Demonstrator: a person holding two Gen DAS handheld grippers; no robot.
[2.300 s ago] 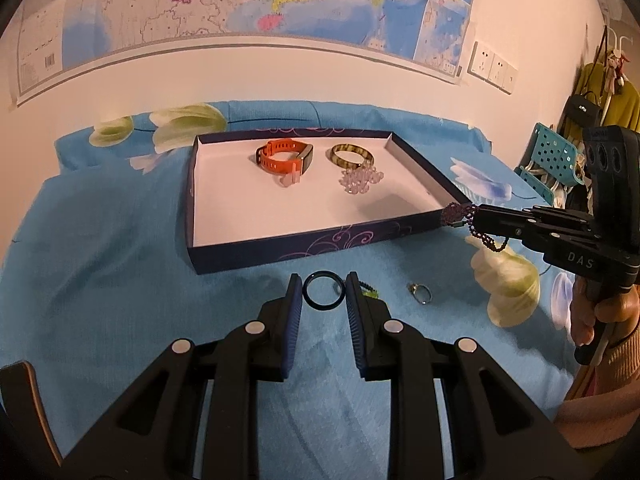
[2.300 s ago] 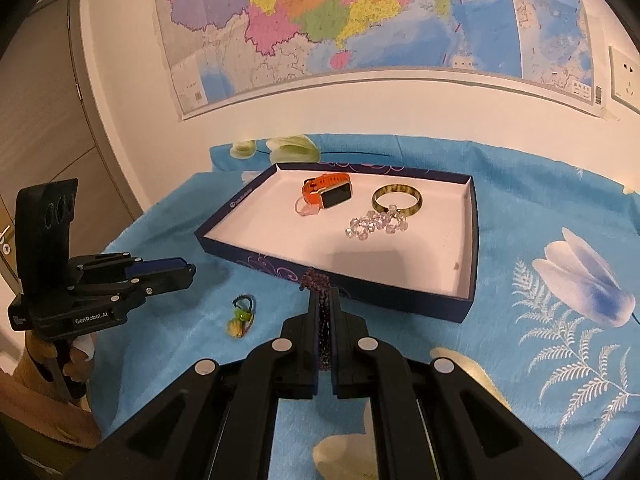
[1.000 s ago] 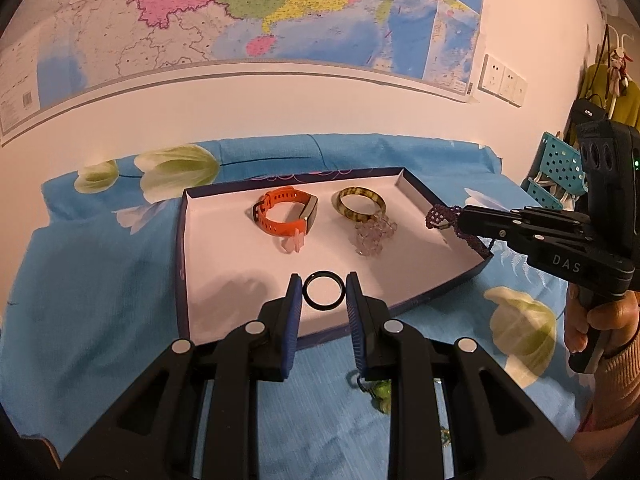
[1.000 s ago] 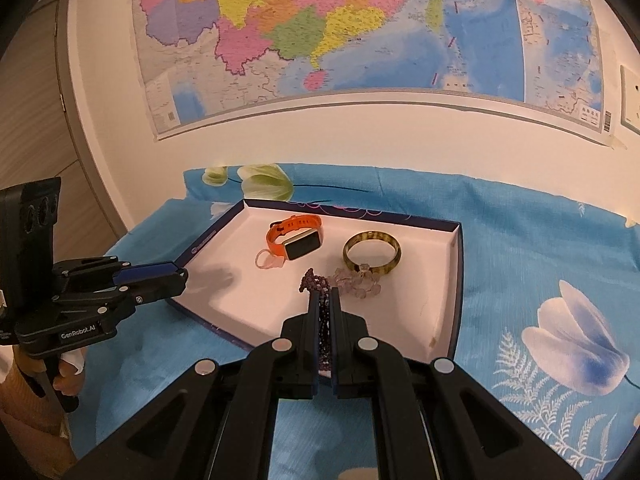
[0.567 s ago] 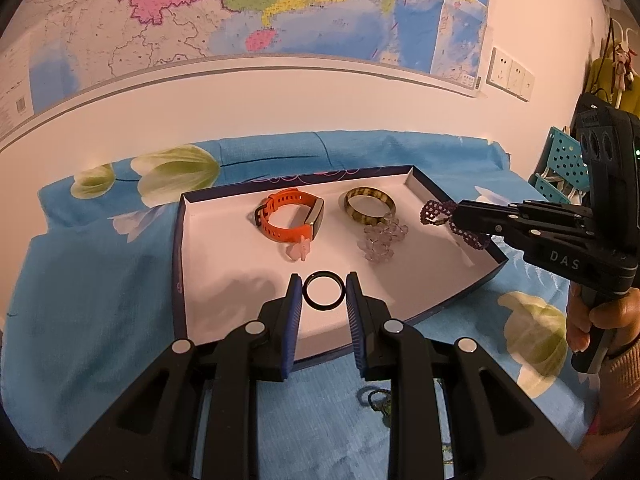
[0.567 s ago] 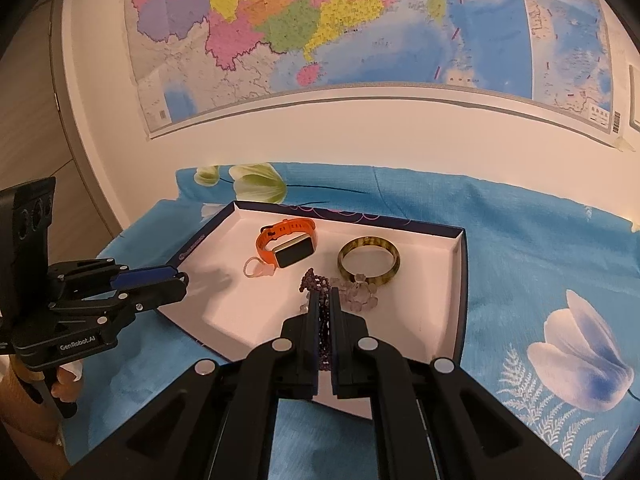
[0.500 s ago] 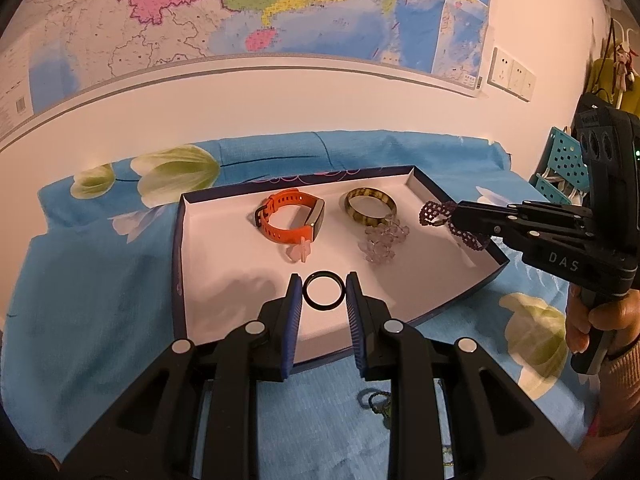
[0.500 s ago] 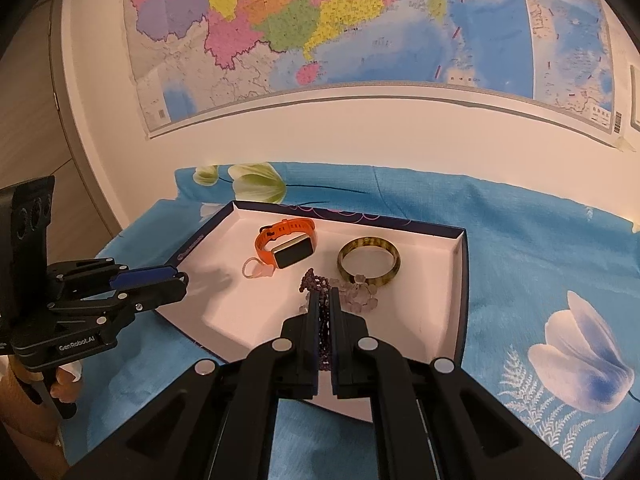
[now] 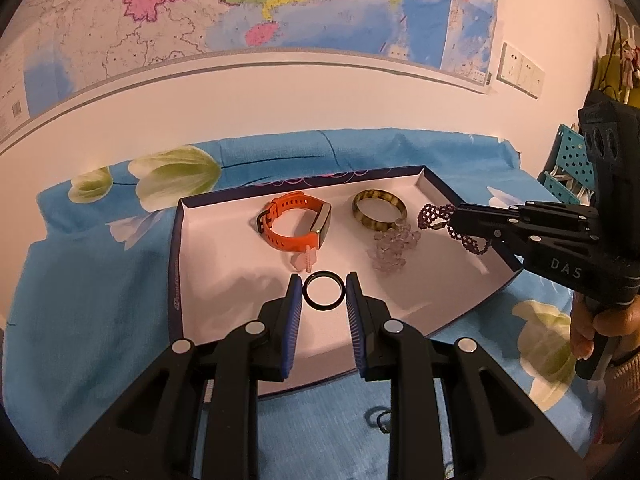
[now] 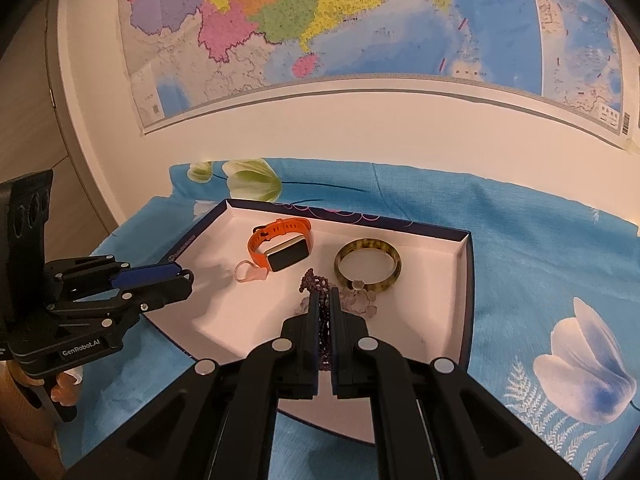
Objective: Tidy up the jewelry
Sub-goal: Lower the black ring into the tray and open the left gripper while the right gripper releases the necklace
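Four pieces inside tray [image 9: 176,264]: one orange watch [image 9: 294,222], one green bangle [image 9: 378,210], one clear bead cluster [image 9: 394,246], one pink charm [image 9: 306,260]. Left gripper [image 9: 323,296] clamping black ring [image 9: 323,290] above tray floor. Right gripper [image 10: 323,304] pinched on purple bead chain [image 10: 314,280] over tray. One hair tie [image 9: 380,420] on blue cloth [image 9: 80,300].

The left gripper [image 9: 323,298] is matte black plastic with ribbed blue pads [image 9: 295,312] on its fingers and round silver screws along the linkages; its side reads "GenRobot.AI". The right gripper [image 10: 325,312] is black throughout, with the same silver screws, and carries white letters "DAS". Bare-skinned hands [image 9: 596,330] grip both black handles, and a ribbed pinkish sleeve cuff [image 9: 624,396] covers the right wrist.
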